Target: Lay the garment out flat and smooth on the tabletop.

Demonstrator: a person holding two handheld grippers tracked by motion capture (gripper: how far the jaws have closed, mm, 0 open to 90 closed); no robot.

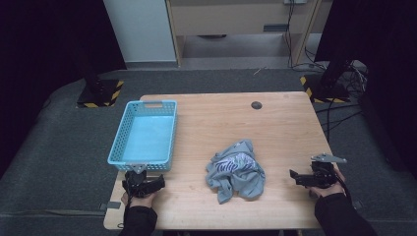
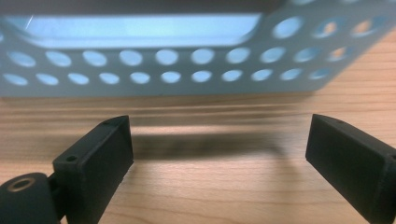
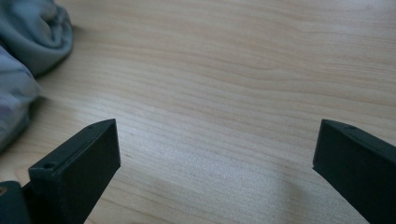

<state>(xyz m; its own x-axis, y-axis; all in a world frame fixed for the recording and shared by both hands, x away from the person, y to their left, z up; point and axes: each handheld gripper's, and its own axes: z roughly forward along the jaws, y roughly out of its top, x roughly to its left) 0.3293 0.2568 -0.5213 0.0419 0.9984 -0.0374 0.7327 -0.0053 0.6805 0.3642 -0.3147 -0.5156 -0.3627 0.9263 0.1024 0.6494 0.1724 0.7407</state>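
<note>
A crumpled grey T-shirt (image 1: 236,169) with purple lettering lies on the wooden table (image 1: 275,128), near its front middle. A light blue perforated basket (image 1: 146,135) stands empty at the table's left side. My left gripper (image 1: 156,183) rests on the table just in front of the basket's near wall (image 2: 163,70), open, with bare wood between its jaws. My right gripper (image 1: 295,177) rests at the front right, open and pointing left toward the shirt (image 3: 28,51), a hand's width away from it. Nothing is held.
A small dark round hole (image 1: 256,104) sits in the table near its far edge. Black stands with yellow-striped bases (image 1: 101,93) and cables (image 1: 344,73) are on the grey floor behind the table.
</note>
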